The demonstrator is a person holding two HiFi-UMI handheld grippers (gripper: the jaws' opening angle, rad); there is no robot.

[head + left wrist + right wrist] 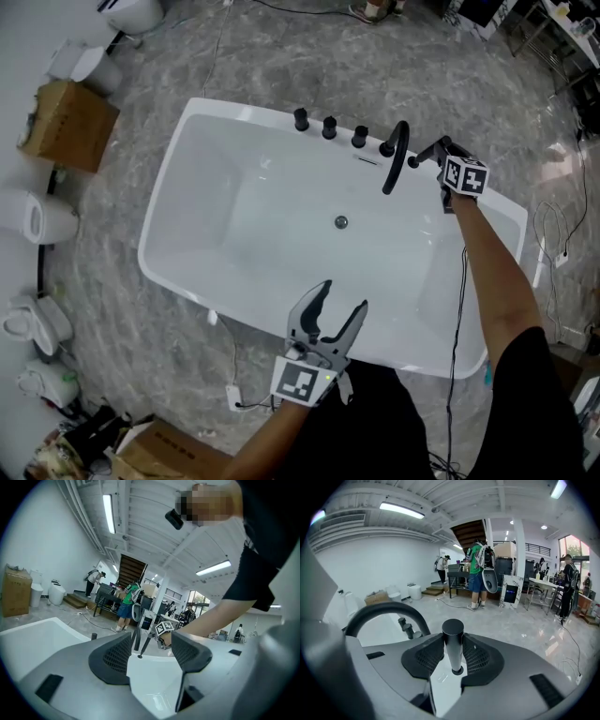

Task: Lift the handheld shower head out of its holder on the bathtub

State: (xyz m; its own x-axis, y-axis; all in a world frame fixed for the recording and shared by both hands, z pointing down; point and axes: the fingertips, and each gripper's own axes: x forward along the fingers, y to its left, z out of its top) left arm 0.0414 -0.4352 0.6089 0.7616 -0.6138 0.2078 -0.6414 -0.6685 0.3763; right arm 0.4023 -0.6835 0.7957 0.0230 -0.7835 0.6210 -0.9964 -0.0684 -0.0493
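shower head [453,644] upright between right fingers [425,660] — gripped; left fingers [112,660] wide, over bathtub [217,192]

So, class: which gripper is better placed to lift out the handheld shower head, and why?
Right. The right gripper grips the upright handheld shower head on the far rim of the bathtub; the left gripper hangs open, empty, at the near rim.

A cardboard box [67,125] and several white toilets [37,218] stand along the left edge of the grey marbled floor [309,66].
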